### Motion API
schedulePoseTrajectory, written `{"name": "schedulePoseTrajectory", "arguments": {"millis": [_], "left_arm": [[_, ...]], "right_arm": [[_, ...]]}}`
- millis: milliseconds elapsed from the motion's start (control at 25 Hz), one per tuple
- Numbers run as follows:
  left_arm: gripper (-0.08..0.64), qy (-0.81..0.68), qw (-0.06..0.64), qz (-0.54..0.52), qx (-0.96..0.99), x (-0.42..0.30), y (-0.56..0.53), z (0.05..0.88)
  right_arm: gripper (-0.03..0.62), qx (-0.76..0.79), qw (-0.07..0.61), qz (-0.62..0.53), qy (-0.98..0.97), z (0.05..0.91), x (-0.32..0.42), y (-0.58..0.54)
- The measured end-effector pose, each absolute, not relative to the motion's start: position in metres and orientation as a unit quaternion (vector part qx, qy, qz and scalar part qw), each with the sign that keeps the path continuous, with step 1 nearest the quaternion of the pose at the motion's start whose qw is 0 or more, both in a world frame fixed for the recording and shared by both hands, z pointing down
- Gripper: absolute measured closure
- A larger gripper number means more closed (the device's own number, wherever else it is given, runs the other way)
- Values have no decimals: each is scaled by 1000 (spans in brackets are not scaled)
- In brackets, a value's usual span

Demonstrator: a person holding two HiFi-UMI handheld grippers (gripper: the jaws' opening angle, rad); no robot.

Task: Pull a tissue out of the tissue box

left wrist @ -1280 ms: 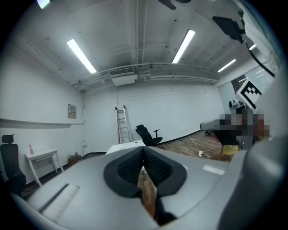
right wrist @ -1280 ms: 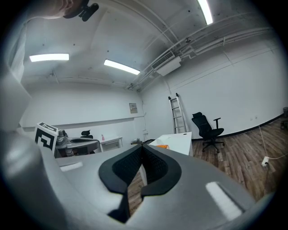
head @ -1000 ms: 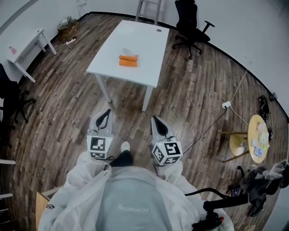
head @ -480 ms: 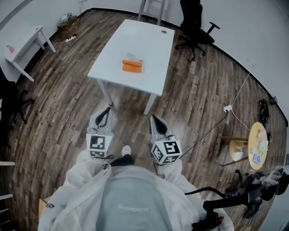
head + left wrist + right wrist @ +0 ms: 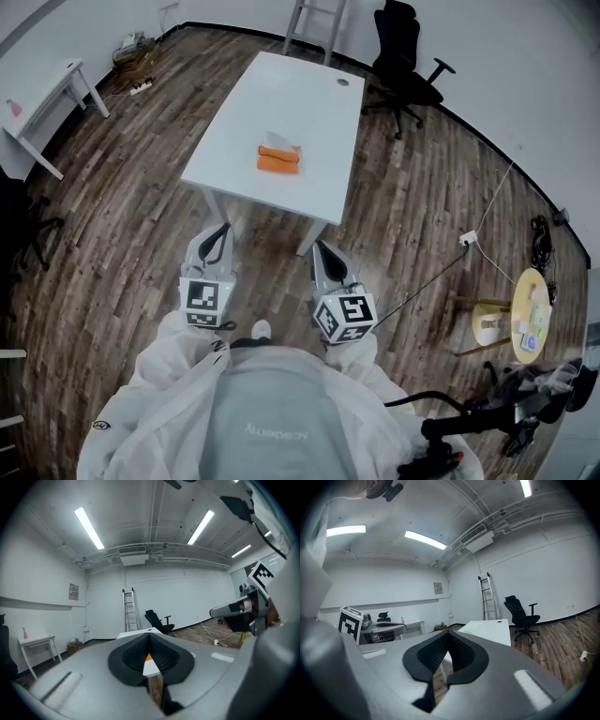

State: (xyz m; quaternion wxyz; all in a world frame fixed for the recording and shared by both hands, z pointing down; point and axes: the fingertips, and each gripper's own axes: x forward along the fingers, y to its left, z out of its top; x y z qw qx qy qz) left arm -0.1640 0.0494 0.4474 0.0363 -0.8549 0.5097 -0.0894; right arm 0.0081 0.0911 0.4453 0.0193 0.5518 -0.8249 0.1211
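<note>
With the left hand-held gripper (image 5: 219, 236) and right hand-held gripper (image 5: 322, 251) both clenched on nothing, well short of the orange tissue box (image 5: 278, 161) mid-bench (image 5: 309, 94), tugging its seemingly protruding tissue could drag the unheld box along.

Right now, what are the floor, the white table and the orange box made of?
Floor: wood or wood-look planks, going by brown streaky boards with a slight sheen.
Table: smooth matte white top, maybe laminate; not sure.
Tissue box: orange, too small to tell.
</note>
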Motion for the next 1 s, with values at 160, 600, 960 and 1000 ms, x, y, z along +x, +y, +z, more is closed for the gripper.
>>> {"name": "schedulePoseTrajectory", "arguments": {"millis": [160,600,960,1000], "left_arm": [[560,509,33,-88,-855,-169,32,449],[560,503,31,-87,-860,-164,15,453],[560,520,26,-88,-849,-176,5,455],[560,523,25,-88,-848,-177,2,456]], "right_arm": [[591,554,21,121,-824,446,4,76],[591,562,24,130,-817,452,9,65],[591,544,23,128,-829,452,-1,45],[591,542,22,128,-830,453,-1,42]]}}
